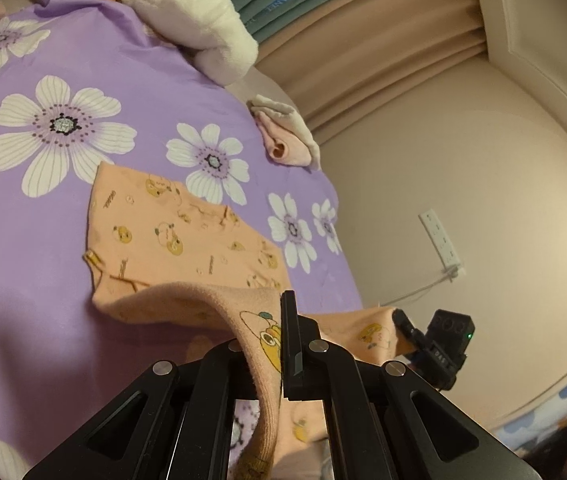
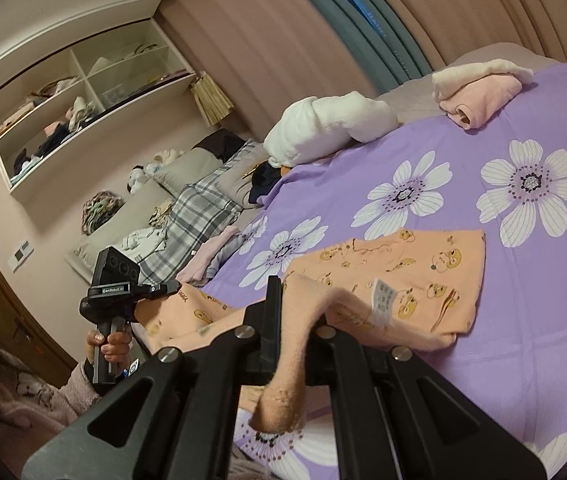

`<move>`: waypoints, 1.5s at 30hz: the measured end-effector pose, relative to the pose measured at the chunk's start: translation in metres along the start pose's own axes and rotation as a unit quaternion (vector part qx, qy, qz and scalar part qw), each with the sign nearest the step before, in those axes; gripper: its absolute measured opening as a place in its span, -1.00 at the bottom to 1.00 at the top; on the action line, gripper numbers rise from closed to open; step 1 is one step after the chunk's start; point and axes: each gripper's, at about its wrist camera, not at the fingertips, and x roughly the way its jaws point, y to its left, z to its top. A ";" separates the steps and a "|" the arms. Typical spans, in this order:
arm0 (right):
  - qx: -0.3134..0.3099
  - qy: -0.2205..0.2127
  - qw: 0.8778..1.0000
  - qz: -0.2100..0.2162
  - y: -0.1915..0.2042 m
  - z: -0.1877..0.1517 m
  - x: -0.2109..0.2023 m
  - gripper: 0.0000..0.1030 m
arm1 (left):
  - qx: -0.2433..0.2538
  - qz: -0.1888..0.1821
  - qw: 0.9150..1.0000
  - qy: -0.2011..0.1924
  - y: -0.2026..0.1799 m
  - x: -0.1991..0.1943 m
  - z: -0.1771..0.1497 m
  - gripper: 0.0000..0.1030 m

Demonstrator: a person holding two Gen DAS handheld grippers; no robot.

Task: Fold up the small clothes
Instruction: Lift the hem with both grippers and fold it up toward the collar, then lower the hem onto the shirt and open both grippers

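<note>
A small orange garment with yellow cartoon prints [image 1: 171,232] lies partly on the purple flowered bedsheet [image 1: 35,208]; its near edge is lifted. My left gripper [image 1: 279,340] is shut on one corner of that edge. My right gripper [image 2: 283,320] is shut on the other corner, and cloth hangs down through its jaws. The garment shows in the right wrist view [image 2: 415,268] with a white care label [image 2: 383,298] turned up. The right gripper shows in the left wrist view [image 1: 403,326], the left gripper in the right wrist view [image 2: 171,289].
A folded pink and cream garment [image 1: 287,136] and a white plush bundle [image 1: 195,12] lie at the bed's far edge. Pillows and a plaid cloth [image 2: 191,216] are at the bed's left. A wall shelf [image 2: 75,100] holds clothes. A wall socket [image 1: 441,240] is at right.
</note>
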 end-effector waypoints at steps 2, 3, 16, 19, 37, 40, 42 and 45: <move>0.006 0.000 1.000 -0.002 -0.005 0.005 0.005 -0.90 | -0.011 0.003 1.000 0.000 0.006 0.006 0.008 -1.00; 0.009 0.000 1.000 -0.004 -0.008 0.008 0.008 -0.90 | -0.016 0.002 1.000 0.001 0.009 0.009 0.011 -1.00; 0.092 0.011 0.995 -0.041 -0.070 0.038 0.055 -0.89 | -0.085 0.040 0.996 0.010 0.059 0.057 0.060 -1.00; 0.118 0.019 0.991 -0.056 -0.090 0.042 0.069 -0.89 | -0.101 0.047 0.994 0.014 0.072 0.070 0.070 -1.00; 0.241 0.103 0.959 -0.112 -0.179 0.043 0.140 -0.86 | -0.244 0.076 0.963 0.081 0.159 0.144 0.101 -1.00; 0.267 0.116 0.950 -0.113 -0.189 0.044 0.148 -0.82 | -0.280 0.059 0.954 0.089 0.167 0.148 0.104 -0.98; 0.287 0.123 0.943 -0.111 -0.196 0.045 0.152 -0.71 | -0.316 0.039 0.944 0.090 0.176 0.150 0.106 -0.43; 0.340 0.127 0.926 -0.099 -0.212 0.042 0.154 -0.30 | -0.350 0.020 0.935 0.056 0.186 0.144 0.112 0.19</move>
